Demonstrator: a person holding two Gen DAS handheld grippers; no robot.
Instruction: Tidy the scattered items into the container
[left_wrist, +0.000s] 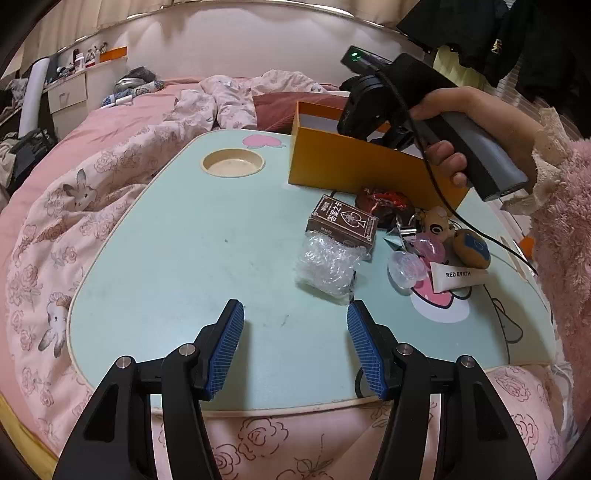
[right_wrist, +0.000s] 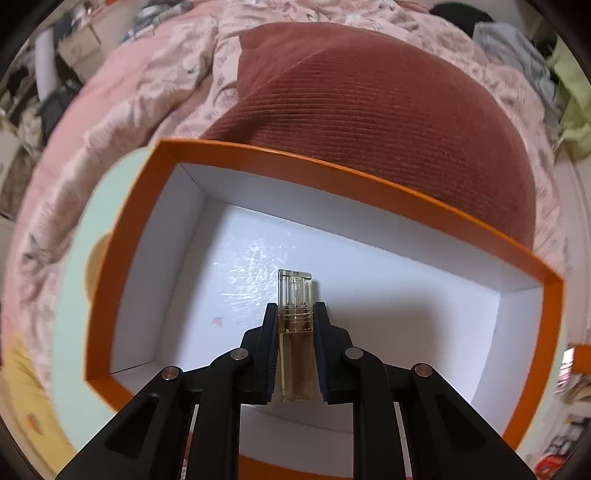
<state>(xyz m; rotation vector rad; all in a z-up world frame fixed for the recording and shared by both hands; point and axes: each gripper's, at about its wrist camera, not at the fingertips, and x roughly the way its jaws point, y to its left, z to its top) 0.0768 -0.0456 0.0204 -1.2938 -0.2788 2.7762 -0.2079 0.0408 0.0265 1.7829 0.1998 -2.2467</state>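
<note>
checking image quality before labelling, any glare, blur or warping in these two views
Right wrist view: bright glare patch on the orange box's white floor, pink bedding blurred at the left edge. Left wrist view: sharp and evenly lit, fisheye bending the mint-green table's rim.

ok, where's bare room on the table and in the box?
Table: bare from the cup recess down to the left gripper. Crowded right of the card box, below the orange box. Box floor bare under the bottle.
</note>
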